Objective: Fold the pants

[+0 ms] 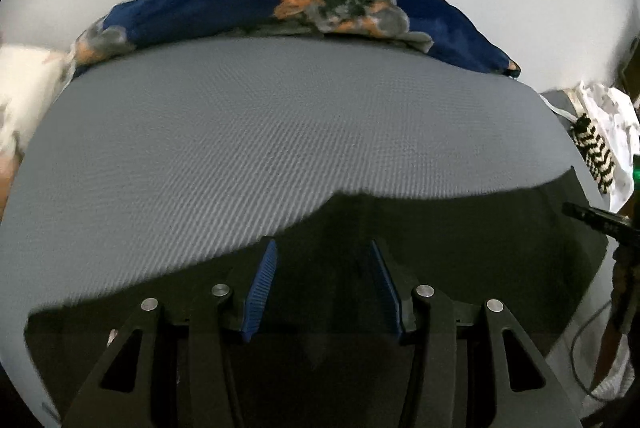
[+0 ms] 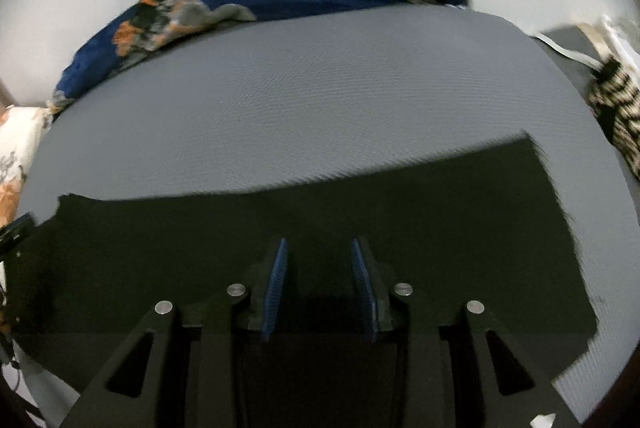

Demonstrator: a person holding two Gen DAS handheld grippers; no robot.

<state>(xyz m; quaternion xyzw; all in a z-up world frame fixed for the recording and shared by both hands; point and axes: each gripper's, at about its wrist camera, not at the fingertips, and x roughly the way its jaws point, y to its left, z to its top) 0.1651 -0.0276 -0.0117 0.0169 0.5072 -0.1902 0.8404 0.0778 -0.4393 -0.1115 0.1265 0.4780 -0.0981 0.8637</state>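
Observation:
Dark, near-black pants (image 1: 440,228) lie flat on a grey ribbed bed sheet (image 1: 240,128). In the left wrist view their upper edge runs unevenly across the lower half of the picture. My left gripper (image 1: 323,244) hovers over them, its blue pads (image 1: 262,288) apart with nothing pinched between them. In the right wrist view the pants (image 2: 360,196) fill the lower half, with a squared corner at the right. My right gripper (image 2: 319,241) stands above the cloth with a narrower gap between its pads (image 2: 276,288), and no fabric is gripped there.
A blue blanket (image 1: 240,4) with orange and grey patches lies along the bed's far edge. A white patterned pillow (image 1: 20,100) sits at the left. A black-and-white zigzag cloth (image 1: 596,148) and white fabric lie at the right, beside a cable.

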